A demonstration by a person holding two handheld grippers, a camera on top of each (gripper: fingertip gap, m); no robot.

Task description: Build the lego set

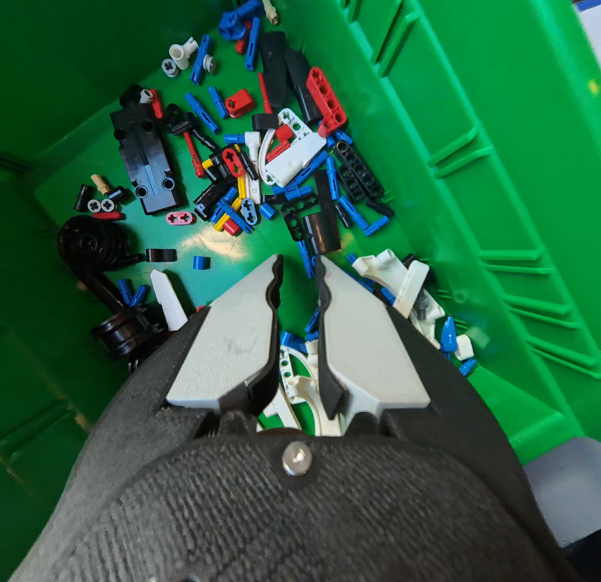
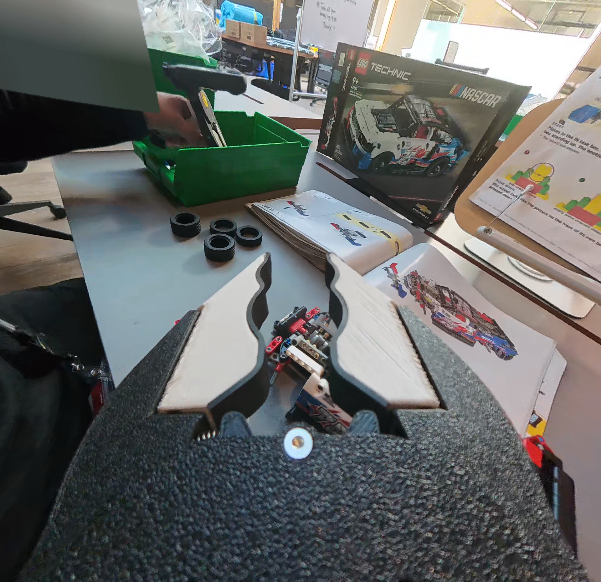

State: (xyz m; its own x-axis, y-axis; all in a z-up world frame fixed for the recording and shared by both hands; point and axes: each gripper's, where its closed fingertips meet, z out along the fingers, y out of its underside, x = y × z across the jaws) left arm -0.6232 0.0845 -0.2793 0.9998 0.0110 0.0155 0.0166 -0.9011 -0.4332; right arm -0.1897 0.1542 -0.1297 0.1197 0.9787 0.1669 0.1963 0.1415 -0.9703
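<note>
My left gripper [image 1: 299,263] is open and empty, low inside the green bin [image 1: 455,143], over loose Lego pieces: blue pins [image 1: 201,111], a red beam [image 1: 327,101], a white panel [image 1: 292,163], a long black block [image 1: 146,156] and black wheel rims [image 1: 91,238]. It also shows in the right wrist view [image 2: 208,121], held by a hand in the bin [image 2: 227,173]. My right gripper [image 2: 298,260] is open, just above the grey table. The partly built car [image 2: 305,338] lies between its fingers, near the right one; contact is unclear.
Several black tyres [image 2: 218,234] lie on the table in front of the bin. An open instruction booklet [image 2: 328,225], a printed car picture [image 2: 455,316], the set's box [image 2: 419,127] and a stand with a sheet [image 2: 553,182] fill the right side. The right gripper is farther from the long black block [image 1: 146,156], some 55 centimeters, than the left, some 10 centimeters.
</note>
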